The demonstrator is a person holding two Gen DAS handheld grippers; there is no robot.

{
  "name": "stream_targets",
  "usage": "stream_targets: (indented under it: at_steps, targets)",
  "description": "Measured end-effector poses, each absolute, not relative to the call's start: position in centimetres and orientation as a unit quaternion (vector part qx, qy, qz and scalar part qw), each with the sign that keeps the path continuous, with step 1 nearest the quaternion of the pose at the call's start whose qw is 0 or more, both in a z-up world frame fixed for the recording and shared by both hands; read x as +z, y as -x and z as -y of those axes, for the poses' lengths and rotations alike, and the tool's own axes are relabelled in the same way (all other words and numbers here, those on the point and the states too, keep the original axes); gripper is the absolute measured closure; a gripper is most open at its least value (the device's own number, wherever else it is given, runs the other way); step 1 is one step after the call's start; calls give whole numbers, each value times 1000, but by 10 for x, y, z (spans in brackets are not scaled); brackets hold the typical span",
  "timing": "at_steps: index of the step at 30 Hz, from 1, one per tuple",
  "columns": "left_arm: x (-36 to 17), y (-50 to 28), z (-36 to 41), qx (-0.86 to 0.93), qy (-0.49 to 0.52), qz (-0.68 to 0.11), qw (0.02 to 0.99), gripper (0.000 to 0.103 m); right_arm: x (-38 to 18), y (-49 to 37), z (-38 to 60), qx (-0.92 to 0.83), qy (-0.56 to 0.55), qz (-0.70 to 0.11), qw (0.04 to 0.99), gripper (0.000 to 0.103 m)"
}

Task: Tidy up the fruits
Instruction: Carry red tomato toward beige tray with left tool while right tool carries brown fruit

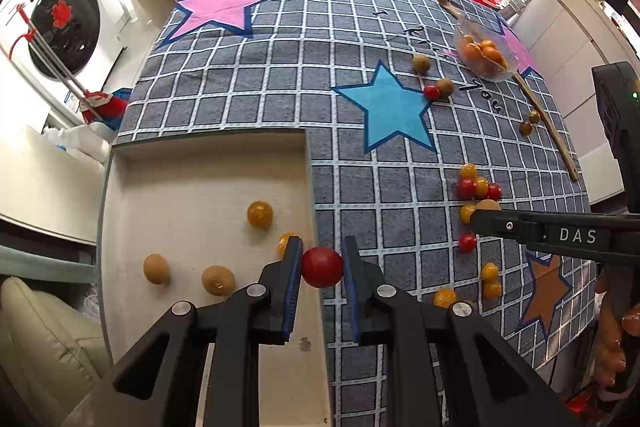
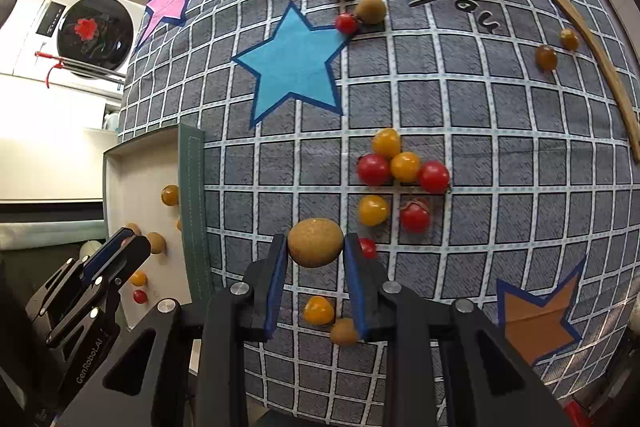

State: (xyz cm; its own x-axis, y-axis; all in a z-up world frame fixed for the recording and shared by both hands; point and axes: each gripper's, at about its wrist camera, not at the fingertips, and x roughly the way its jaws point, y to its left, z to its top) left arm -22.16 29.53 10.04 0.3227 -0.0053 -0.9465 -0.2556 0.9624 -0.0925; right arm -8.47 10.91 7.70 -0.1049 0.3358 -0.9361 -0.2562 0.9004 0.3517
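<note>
left claw [image 1: 321, 267] clamps red tomato [image 1: 322, 267]; right claw [image 2: 316, 247], marked "das", clamps brown fruit [image 2: 315, 243].

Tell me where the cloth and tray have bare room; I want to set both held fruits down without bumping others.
Free: the far half of the tray, beyond the yellow tomato; the cloth around the blue star and pink star. Crowded: the tomato cluster ahead of the right gripper, and the tray's near part by the left gripper.
</note>
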Motion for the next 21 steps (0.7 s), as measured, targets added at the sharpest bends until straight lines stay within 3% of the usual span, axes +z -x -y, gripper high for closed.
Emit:
stream_targets:
  at_steps: [10,21]
  targets:
    - [95,264,-368,152,144,-572,793,82,88,103,-186,281,14,-701,655,72]
    - [61,225,-440,193,151,-569,785,82,71,91,-270,312,35,-701,641,72]
